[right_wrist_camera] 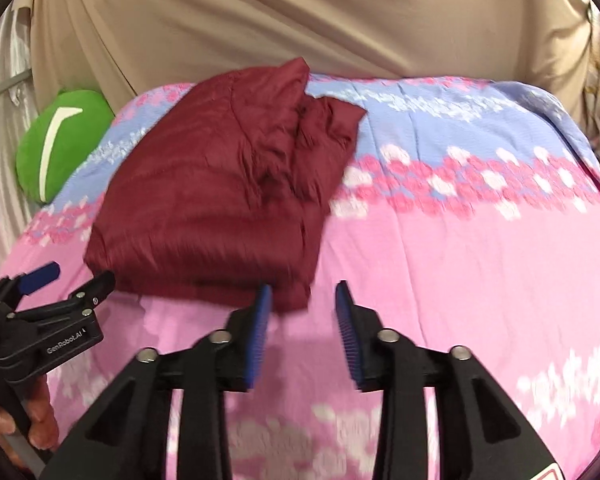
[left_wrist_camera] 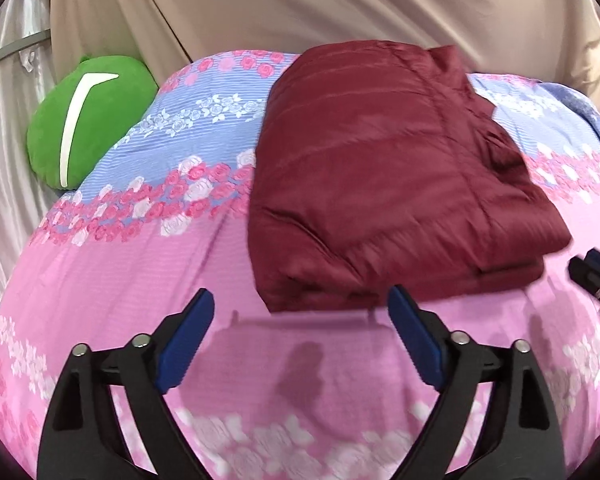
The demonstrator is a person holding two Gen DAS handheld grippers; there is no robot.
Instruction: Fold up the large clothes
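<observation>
Left gripper [left_wrist_camera: 300, 312] up close, blue pads spread wide and gripping nothing, hovering over the pink floral bedspread [left_wrist_camera: 140, 264]. Just beyond its tips sits the folded maroon jacket [left_wrist_camera: 380, 184], lying flat on the bed. The right gripper [right_wrist_camera: 304, 304] is parted too, empty, at the jacket's near corner. A green cushion [left_wrist_camera: 84, 120] rests at the bed's far left edge, against beige drapes [left_wrist_camera: 300, 4].

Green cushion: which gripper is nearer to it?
Left. The left gripper sits off the folded maroon jacket's near edge, on the green cushion's side. The right gripper is off the jacket's opposite near corner, farther away. Both jaws open, empty.
</observation>
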